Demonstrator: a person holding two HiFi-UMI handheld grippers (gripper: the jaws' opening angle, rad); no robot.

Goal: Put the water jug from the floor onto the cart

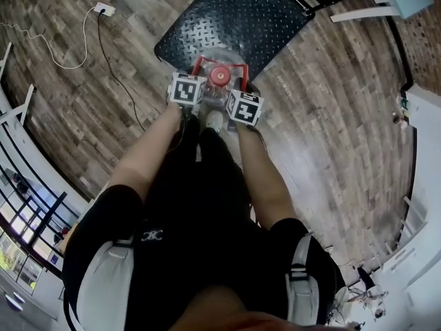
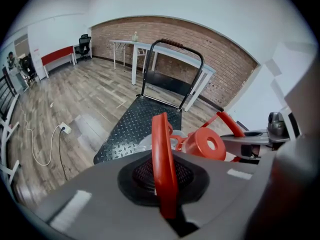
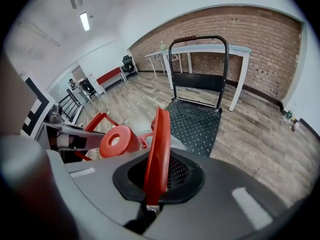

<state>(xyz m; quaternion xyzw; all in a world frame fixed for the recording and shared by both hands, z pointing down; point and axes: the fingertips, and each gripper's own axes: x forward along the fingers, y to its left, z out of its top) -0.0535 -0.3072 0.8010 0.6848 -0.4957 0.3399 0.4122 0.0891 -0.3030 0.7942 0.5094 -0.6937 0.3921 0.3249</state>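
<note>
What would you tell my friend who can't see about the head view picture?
Looking down, a person's left claw and right claw each grip the red handle of a clear water jug, at the near edge of a black cart. Brown wood floor lies around.

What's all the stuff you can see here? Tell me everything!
Water jug: one, clear with red cap and handles, at the cart's near edge.
Cart: one, black, on the floor.
Socket strip: one, white with a white cable, on the floor.
Table: one, white, by the brick wall.
Office chair: one, black, far corner.
Left gripper: one, grey, shut on a jug handle.
Right gripper: one, grey, shut on another jug handle.
</note>
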